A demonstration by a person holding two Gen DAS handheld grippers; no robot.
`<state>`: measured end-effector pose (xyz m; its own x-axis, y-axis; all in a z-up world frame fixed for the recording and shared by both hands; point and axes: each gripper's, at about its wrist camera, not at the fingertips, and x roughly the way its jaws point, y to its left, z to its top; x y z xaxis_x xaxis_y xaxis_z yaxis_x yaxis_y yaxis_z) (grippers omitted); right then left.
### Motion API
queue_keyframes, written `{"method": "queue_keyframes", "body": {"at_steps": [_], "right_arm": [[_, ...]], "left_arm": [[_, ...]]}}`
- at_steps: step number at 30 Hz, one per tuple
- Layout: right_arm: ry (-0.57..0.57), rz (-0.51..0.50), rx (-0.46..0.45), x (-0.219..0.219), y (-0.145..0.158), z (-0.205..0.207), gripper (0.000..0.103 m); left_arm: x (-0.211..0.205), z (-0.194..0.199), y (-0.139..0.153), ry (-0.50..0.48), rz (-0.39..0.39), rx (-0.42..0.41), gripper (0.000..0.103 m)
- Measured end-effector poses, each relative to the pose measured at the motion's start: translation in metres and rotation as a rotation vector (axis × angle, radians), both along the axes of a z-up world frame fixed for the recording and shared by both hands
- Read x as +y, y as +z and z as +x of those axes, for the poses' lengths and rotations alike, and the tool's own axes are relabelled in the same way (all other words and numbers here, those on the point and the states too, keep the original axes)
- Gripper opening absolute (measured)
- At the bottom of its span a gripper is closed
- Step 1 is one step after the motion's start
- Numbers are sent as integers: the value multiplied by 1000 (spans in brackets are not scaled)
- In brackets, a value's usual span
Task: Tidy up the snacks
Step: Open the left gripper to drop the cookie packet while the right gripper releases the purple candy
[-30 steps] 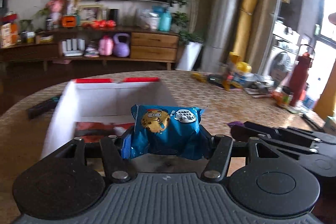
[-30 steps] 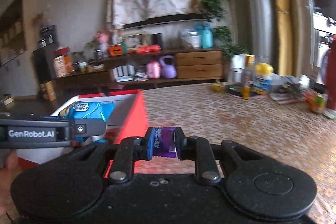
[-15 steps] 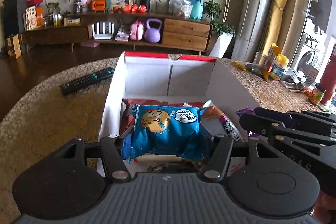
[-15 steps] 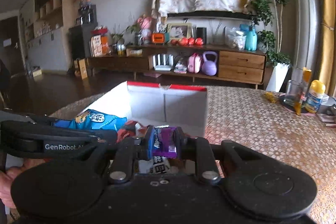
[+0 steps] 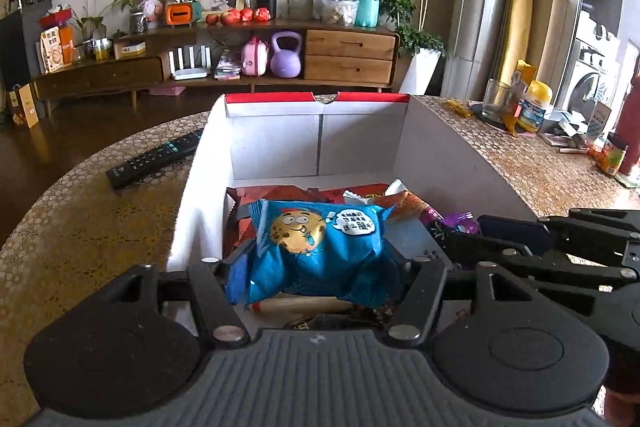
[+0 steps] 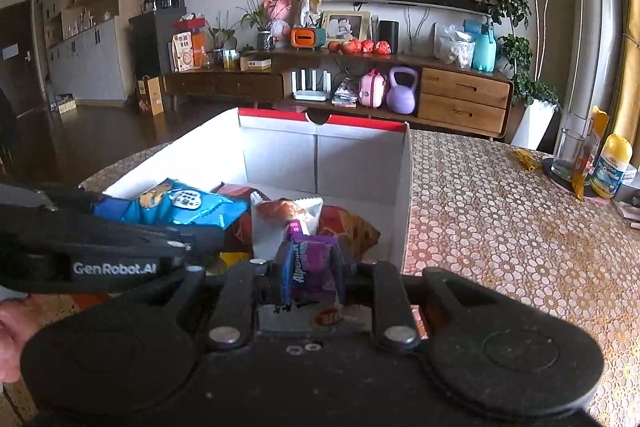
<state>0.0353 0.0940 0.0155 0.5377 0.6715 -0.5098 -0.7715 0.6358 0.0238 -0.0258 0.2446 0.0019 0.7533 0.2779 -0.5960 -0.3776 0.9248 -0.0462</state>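
Note:
A white cardboard box (image 5: 276, 151) with a red rim stands on the patterned table and holds several snack packets. My left gripper (image 5: 318, 255) hangs over the box's near left part. A blue cookie packet (image 5: 316, 243) sits between its pads, and the jaws are opening while the pads still touch the packet's sides. My right gripper (image 6: 312, 263) is shut on a small purple candy packet (image 6: 310, 267), above the box's near right part. In the right wrist view the left gripper (image 6: 120, 239) and the blue packet (image 6: 180, 203) show at the left.
A black remote (image 5: 156, 159) lies on the table left of the box. To the right of the box stand a glass (image 5: 496, 99), a yellow bottle (image 5: 534, 103) and a small jar (image 5: 612, 159). A white snack bag (image 6: 276, 215) stands upright inside the box.
Both grippers have come forward and down over the box with their packets. The right gripper has swung from the box's right side to above its inside.

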Motion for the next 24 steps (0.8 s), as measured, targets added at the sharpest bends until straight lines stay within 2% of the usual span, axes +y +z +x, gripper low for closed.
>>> {"method": "queue_keyframes", "body": {"at_steps": [5, 6, 9, 11, 13, 16, 18, 20, 22, 24], "right_arm": [[5, 7, -6, -5, 1, -3, 21], [4, 9, -9, -6, 2, -4, 22], [1, 13, -28, -8, 6, -5, 24], [-1, 19, -36, -10, 8, -6, 25], [-7, 32, -37, -14, 11, -7, 26], [-16, 46, -41, -18, 14, -7, 35], [-27, 56, -36, -21, 16, -6, 46], [-35, 70, -32, -25, 18, -6, 53], [-44, 81, -31, -30, 20, -8, 55], [-57, 95, -27, -35, 21, -9, 66]], "left_arm": [[-3, 1, 0, 1, 6, 12, 70], [-2, 1, 1, 1, 2, 12, 73], [-4, -2, 5, 4, 0, -7, 75], [-5, -3, 9, 8, 3, -18, 81], [-4, -7, 12, 16, 2, -29, 81], [-6, -12, 17, 29, 5, -44, 81], [-8, -16, 21, 42, 3, -57, 83], [-10, -21, 24, 57, 4, -66, 85], [-13, -25, 27, 69, 3, -70, 85], [-16, -29, 31, 77, -8, -71, 87]]}}
